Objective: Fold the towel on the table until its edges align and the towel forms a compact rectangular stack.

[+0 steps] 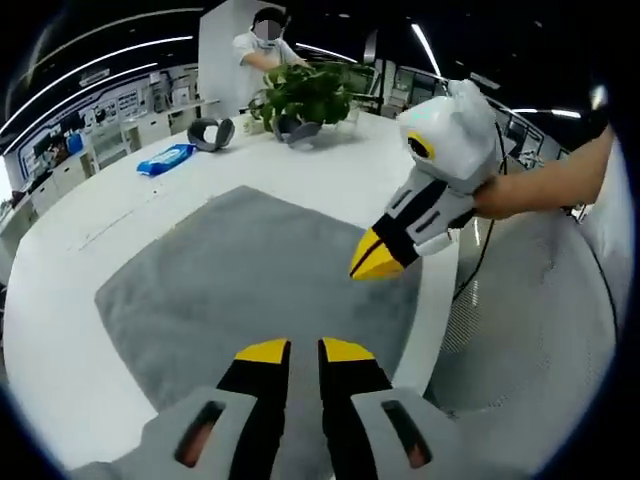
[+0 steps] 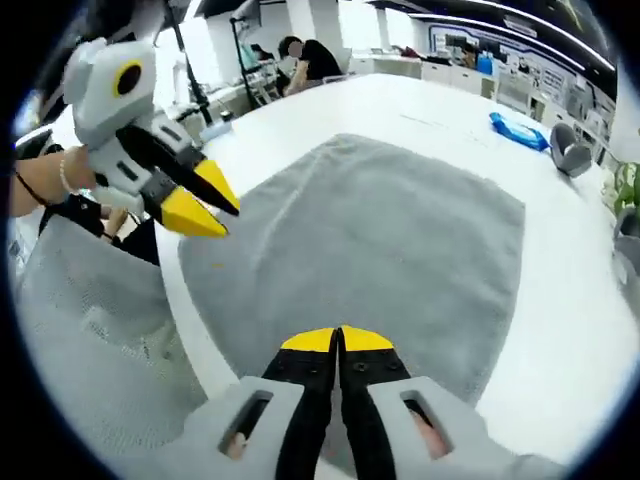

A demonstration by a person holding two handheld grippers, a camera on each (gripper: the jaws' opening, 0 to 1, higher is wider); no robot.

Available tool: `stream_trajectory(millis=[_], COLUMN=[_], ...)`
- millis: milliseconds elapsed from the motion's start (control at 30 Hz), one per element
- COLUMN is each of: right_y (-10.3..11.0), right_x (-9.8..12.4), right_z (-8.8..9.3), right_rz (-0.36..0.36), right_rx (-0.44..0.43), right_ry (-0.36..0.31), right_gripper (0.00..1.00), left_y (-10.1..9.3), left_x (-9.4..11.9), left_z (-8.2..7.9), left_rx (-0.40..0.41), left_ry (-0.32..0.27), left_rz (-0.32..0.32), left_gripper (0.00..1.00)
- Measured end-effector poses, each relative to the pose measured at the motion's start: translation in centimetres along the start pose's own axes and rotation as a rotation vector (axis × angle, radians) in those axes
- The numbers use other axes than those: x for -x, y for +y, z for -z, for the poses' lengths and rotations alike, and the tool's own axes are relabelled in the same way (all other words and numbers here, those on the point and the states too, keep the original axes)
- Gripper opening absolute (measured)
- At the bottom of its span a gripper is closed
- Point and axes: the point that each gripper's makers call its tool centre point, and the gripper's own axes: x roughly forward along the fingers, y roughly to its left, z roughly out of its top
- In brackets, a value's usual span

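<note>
My left tongs [image 1: 305,350] sit with their yellow tips a narrow gap apart, holding nothing, poised over the near edge of the grey towel [image 1: 250,290]. My right tongs [image 2: 340,340] have their tips pressed together, nothing between them as far as I can tell, likewise over the towel's [image 2: 380,240] near edge. In the left gripper view my right tongs [image 1: 378,255] come in from the right, tips closed above the towel's corner by the desk [image 1: 90,220] rim. In the right gripper view my left tongs [image 2: 200,205] hover over the opposite corner. The towel lies spread flat and unfolded on the white desk [image 2: 560,330]. Farther off stand a blue packet [image 1: 165,158], a grey headset-like thing [image 1: 210,133] and a potted plant [image 1: 305,95], with a person [image 1: 262,45] behind.
</note>
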Motion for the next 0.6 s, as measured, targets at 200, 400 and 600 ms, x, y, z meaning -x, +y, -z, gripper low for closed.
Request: stream_trajectory(millis=[200,400,600], right_y=[3.6,5.6,7.0], right_x=[0.1,-0.5,-1.2], right_z=[-0.9,0.9,2.9], right_rz=[-0.109,-0.156,-0.195], right_rx=[0.018,0.115,0.137], right_ry=[-0.026,0.033,0.099], right_gripper=[0.06,0.14,0.19], left_y=[-2.6,-3.5,-4.8], left_x=[-0.3,-0.9,-1.4], left_z=[0.3,1.8,3.0], left_rx=[-0.004,-0.063,-0.094], left_ry=[-0.029,0.028,0.072], left_rz=[0.062,0.078,0.120], left_gripper=[0.21,0.22,0.20])
